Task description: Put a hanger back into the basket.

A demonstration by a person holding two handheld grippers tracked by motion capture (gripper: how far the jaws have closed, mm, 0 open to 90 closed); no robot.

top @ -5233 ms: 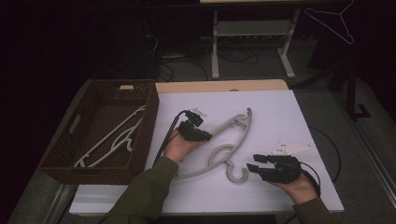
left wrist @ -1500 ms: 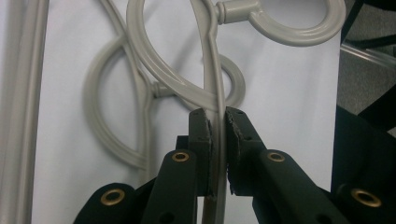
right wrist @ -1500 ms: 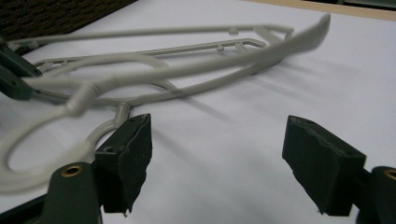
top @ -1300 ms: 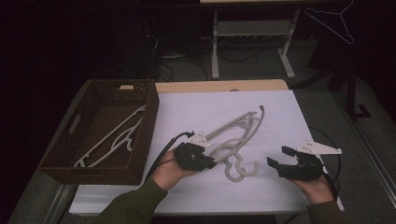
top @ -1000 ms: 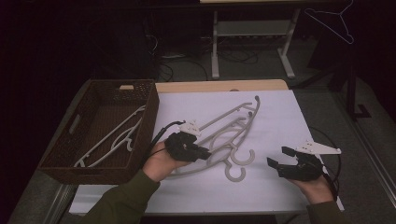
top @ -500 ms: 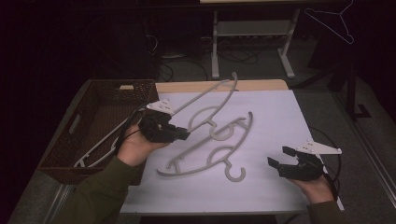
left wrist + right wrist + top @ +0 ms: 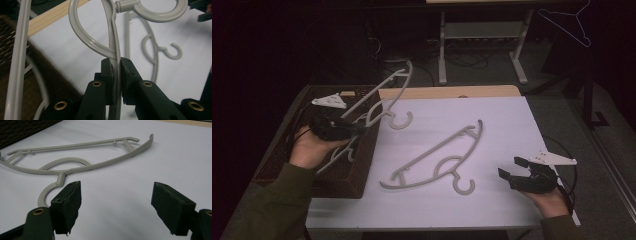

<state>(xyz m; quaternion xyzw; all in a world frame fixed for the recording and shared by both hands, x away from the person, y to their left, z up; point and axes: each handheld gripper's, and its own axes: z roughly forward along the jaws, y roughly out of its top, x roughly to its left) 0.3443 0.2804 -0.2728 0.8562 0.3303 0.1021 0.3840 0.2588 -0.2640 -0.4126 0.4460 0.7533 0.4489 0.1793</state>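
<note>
High view: wicker basket (image 7: 362,165) holds pale hangers (image 7: 339,156) below lifted hanger (image 7: 384,92).

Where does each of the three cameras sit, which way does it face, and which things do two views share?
High view: above the table's near side, looking forward and down; both forearms and hands enter below, left gripper over the basket.
Left gripper view: rides the left gripper, looking along jaws shut on the lifted hanger.
Right gripper view: rides the right gripper, jaws open, facing the table.
Shared: the lying hanger appears in all three.
</note>
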